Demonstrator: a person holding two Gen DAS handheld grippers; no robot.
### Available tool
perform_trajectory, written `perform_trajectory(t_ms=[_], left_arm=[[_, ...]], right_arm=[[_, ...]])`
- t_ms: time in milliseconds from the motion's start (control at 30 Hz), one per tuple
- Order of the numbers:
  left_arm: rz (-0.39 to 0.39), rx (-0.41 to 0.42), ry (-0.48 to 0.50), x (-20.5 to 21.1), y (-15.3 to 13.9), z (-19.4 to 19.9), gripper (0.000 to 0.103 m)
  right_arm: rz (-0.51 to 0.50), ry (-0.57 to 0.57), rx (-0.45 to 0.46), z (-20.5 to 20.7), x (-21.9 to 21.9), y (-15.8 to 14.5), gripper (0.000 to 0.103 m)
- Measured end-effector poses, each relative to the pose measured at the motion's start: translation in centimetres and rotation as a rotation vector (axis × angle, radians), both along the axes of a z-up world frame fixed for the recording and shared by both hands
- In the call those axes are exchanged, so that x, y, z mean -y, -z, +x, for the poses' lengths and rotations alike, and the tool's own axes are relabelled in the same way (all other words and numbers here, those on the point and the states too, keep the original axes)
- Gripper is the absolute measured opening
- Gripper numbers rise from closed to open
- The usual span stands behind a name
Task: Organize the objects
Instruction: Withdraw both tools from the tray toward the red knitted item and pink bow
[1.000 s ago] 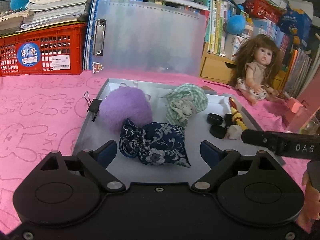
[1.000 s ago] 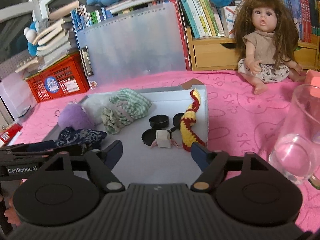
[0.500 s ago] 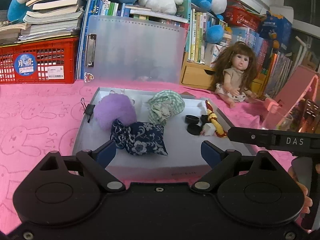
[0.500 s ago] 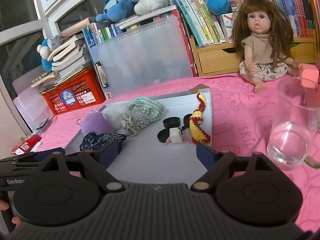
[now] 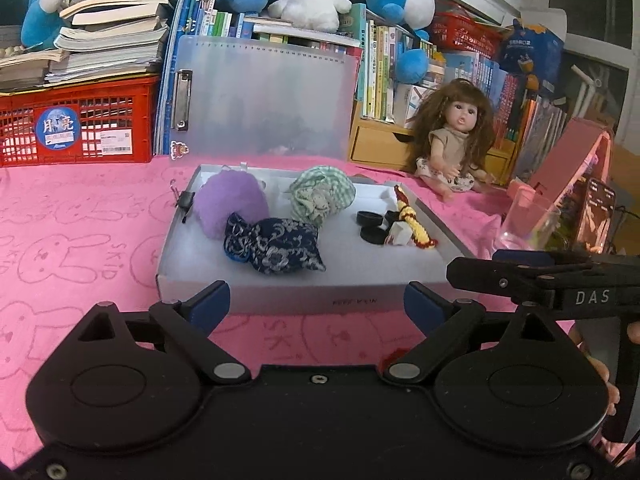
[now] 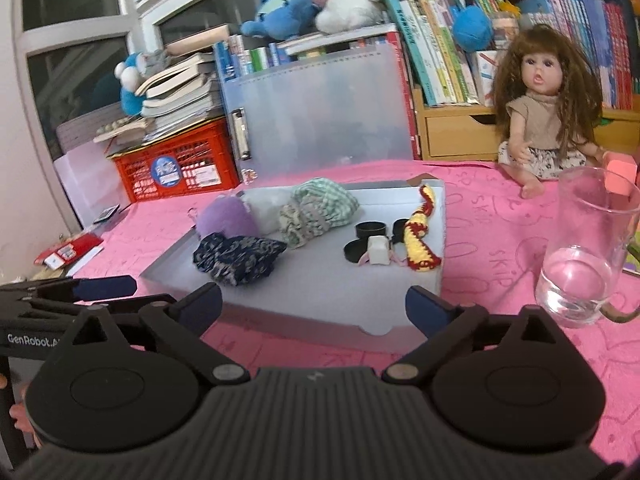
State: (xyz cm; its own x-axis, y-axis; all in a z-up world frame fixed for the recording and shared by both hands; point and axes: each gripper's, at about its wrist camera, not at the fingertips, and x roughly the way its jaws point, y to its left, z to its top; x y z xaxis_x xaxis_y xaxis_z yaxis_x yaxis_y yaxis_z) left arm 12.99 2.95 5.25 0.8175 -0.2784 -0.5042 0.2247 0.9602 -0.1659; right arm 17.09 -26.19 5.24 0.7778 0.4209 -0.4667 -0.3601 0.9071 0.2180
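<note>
A shallow grey tray (image 5: pixel 304 302) (image 6: pixel 304 316) lies on the pink cloth. In it are a purple pompom (image 5: pixel 230 202) (image 6: pixel 226 216), a navy floral pouch (image 5: pixel 276 250) (image 6: pixel 236 258), a green checked cloth bundle (image 5: pixel 322 196) (image 6: pixel 320 212), black caps (image 5: pixel 370 220) (image 6: pixel 370 232), a small white piece (image 5: pixel 398 236) (image 6: pixel 378 250) and a yellow-red knitted snake (image 5: pixel 412 218) (image 6: pixel 420 236). My left gripper (image 5: pixel 316 306) and my right gripper (image 6: pixel 314 306) are both open and empty, held back just short of the tray's near edge.
A doll (image 5: pixel 456 136) (image 6: pixel 544 108) sits at the back right. A glass with water (image 6: pixel 584 252) (image 5: pixel 524 222) stands right of the tray. A red crate (image 5: pixel 76 120), a translucent clipboard (image 5: pixel 264 92), books and plush toys line the back.
Both grippers have pulled back and up from over the tray; the tray now lies wholly ahead of the fingers. The objects in it have not moved.
</note>
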Motion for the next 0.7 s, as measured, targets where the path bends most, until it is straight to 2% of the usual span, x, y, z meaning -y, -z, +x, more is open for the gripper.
perform_trajectory(t_ms=[333, 700], left_arm=[[0.019, 0.021, 0.009, -0.8, 0.3, -3.0, 0.097], [0.031, 0.026, 0.014, -1.1, 1.3, -5.4, 0.098]], right_arm=[[-0.099, -0.034, 0.068, -2.4, -1.2, 0.2, 0.103], [-0.135, -0.052, 0.084, -4.7, -1.6, 1.1, 0.103]])
